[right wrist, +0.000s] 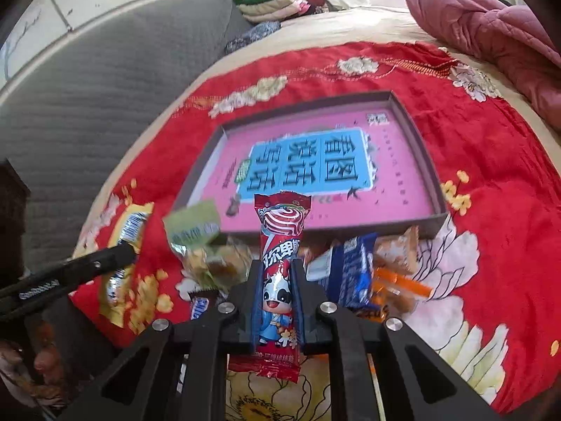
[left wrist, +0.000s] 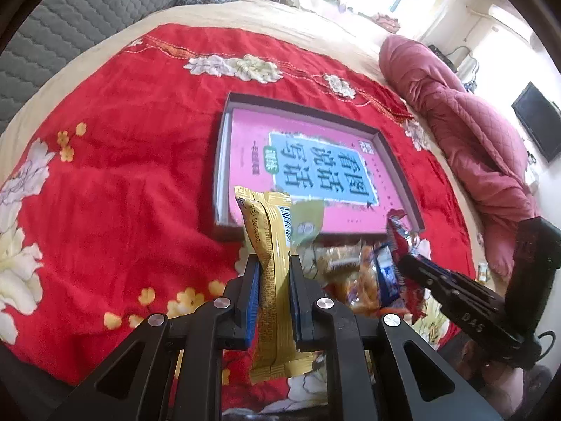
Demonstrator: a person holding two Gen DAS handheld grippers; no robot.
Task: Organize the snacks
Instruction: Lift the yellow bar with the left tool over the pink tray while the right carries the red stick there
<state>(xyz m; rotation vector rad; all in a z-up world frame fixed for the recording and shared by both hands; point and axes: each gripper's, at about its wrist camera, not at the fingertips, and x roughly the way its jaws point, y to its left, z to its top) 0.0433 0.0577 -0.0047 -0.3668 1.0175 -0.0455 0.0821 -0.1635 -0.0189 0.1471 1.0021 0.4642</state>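
While both grippers hold a snack off the red floral blanket (left wrist: 115, 161) on the bed, the main risk is a slip on the way to the shallow cardboard box (right wrist: 429, 161) that lies ahead with a pink book (left wrist: 245, 147) flat inside it. The left gripper (left wrist: 274, 273) has its fingers (left wrist: 251, 280) closed tight on a gold-wrapped snack bar (left wrist: 268, 231), gripped near its middle, so both ends stick out free and the top could flop or twist as it travels. The right gripper (right wrist: 277, 280) is likewise clamped on a red lollipop packet (right wrist: 280, 231), whose glossy film may slide between the pads. The two grippers are close together, so they could knock each other over the box. Below them a loose pile of snacks (right wrist: 354, 266) lies just in front of the box's near wall; a low pass could drag these about, or catch a dangling wrapper end on the rim.
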